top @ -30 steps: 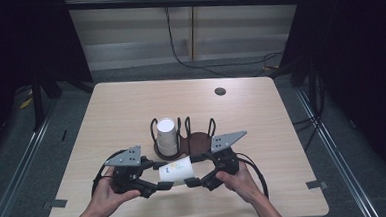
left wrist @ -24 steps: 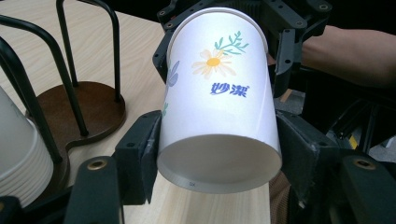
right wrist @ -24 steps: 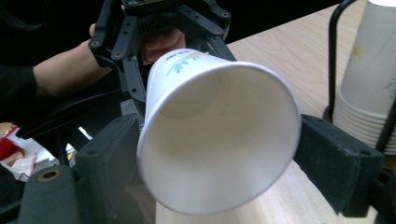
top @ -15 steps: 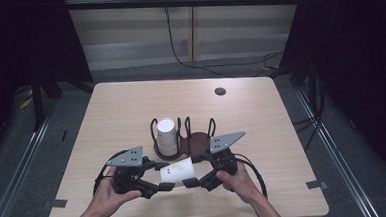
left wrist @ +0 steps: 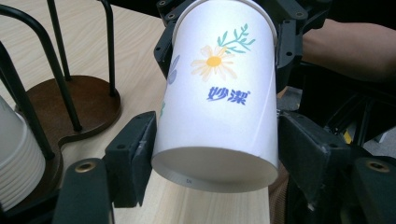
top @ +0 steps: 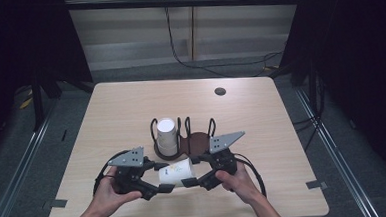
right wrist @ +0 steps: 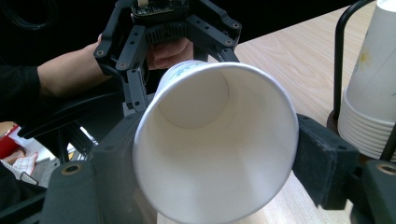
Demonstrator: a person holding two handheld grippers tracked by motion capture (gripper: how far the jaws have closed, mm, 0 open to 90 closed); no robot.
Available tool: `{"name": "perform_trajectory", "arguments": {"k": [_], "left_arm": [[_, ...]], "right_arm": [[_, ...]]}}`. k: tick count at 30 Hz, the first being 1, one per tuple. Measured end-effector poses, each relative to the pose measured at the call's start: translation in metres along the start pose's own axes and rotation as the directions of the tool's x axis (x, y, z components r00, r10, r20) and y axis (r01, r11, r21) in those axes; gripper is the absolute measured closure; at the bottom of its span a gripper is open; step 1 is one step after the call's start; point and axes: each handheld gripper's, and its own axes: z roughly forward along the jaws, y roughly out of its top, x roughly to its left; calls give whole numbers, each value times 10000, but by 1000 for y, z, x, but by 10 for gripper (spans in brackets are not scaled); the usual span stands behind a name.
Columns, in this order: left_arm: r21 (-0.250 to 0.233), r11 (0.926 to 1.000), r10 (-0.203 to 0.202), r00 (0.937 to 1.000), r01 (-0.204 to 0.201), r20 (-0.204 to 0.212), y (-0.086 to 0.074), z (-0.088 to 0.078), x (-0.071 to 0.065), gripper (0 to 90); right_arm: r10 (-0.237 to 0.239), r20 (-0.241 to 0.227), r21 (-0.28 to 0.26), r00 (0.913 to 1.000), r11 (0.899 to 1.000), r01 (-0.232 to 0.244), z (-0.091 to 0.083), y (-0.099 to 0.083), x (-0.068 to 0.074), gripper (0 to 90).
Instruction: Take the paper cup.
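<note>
1. At the near edge of the table (top: 106, 108), between the person's two hands, a white paper cup (top: 177, 172) is lying on its side in the air, just above the wood.
2. The cup is showing a printed daisy and some blue characters on its wall, and its mouth is pointing to the right, toward the right gripper (top: 199, 180).
3. The left gripper (top: 159, 179) is standing at the closed bottom end of the cup. Its jaws have just been opening, and in the left gripper view the cup (left wrist: 217, 93) is sitting between them with a thin gap on the left side; the pads are not pressing on it.
4. The right gripper (right wrist: 215, 186) is taking the mouth end of the cup (right wrist: 215, 140). Its jaws have just been closing, and in the right gripper view they are lying against the rim on both sides, so this gripper is holding the cup.
5. The left hand (top: 108, 193) and the right hand (top: 239, 178) are coming in from the near side, each one around its own gripper.
6. Just beyond the cup, toward the far side, a dark cup holder (top: 197, 141) with a round wooden base and black wire loops is standing on the table.
7. In the left part of this holder a stack of paper cups (top: 166, 136) is standing with the bottoms up; the right part is showing its bare base.
8. Far on the right of the table a small dark round thing (top: 220, 91) is lying; I cannot tell what it is.
</note>
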Motion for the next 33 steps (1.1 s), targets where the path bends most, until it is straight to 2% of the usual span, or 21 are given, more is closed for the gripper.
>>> {"name": "perform_trajectory", "arguments": {"k": [4, 6, 9, 12, 14, 16, 17, 18, 19, 20, 22, 25, 28, 31, 33], "left_arm": [[66, 9999, -77, 10000, 77, -57, 0, 0, 1, 239], [244, 9996, -158, 9999, 159, -17, 0, 1, 1, 209], [414, 9989, -203, 9996, 210, -170, -1, 3, 1, 172], [573, 9981, -215, 9991, 236, -366, -2, 3, 2, 171], [695, 9968, -374, 9985, 402, -411, -3, 4, 3, 171], [802, 9961, -316, 9978, 362, -585, -5, 4, 4, 174], [716, 9964, -415, 9971, 460, -633, -6, 3, 5, 175], [576, 9972, -426, 9961, 471, -769, -8, 2, 5, 175], [578, 9976, -314, 9937, 377, -1075, -9, 2, 5, 181], [768, 9966, -216, 9923, 312, -1219, -10, 2, 5, 178], [810, 9956, -387, 9936, 475, -1064, -12, 2, 8, 169], [924, 9934, -585, 9927, 683, -1054, -18, 1, 12, 166], [1173, 9899, -656, 9902, 803, -1236, -23, -2, 16, 163], [963, 9895, -943, 9861, 1079, -1367, -26, -7, 19, 162], [866, 9900, -988, 9851, 1116, -1409, -28, -10, 21, 161]], "right_arm": [[50, 62, 4, 10000, 10000, -50, -2, 0, 0, 256], [59, 67, 12, 10000, 10000, -59, -2, 0, -1, 257], [75, 104, 84, 9999, 9999, -76, -2, 1, -1, 259], [97, 138, 101, 9999, 9999, -98, -3, 1, -1, 260], [102, 191, 89, 9998, 9999, -104, -5, 1, -2, 260], [146, 309, 147, 9994, 9998, -151, -6, 2, -2, 260], [152, 338, 159, 9993, 9997, -158, -6, 2, -2, 261], [192, 354, 205, 9992, 9996, -200, -7, 1, -3, 261], [221, 428, 249, 9988, 9994, -232, -7, 1, -4, 262], [243, 510, 258, 9984, 9993, -257, -8, 0, -4, 263], [293, 545, 250, 9981, 9992, -307, -9, 0, -5, 264], [338, 709, 274, 9969, 9990, -358, -11, 1, -7, 265], [377, 869, 417, 9955, 9983, -414, -13, -1, -9, 265], [446, 1104, 530, 9929, 9973, -507, -14, -2, -9, 266], [475, 1212, 563, 9915, 9969, -547, -15, -2, -10, 267]]}}
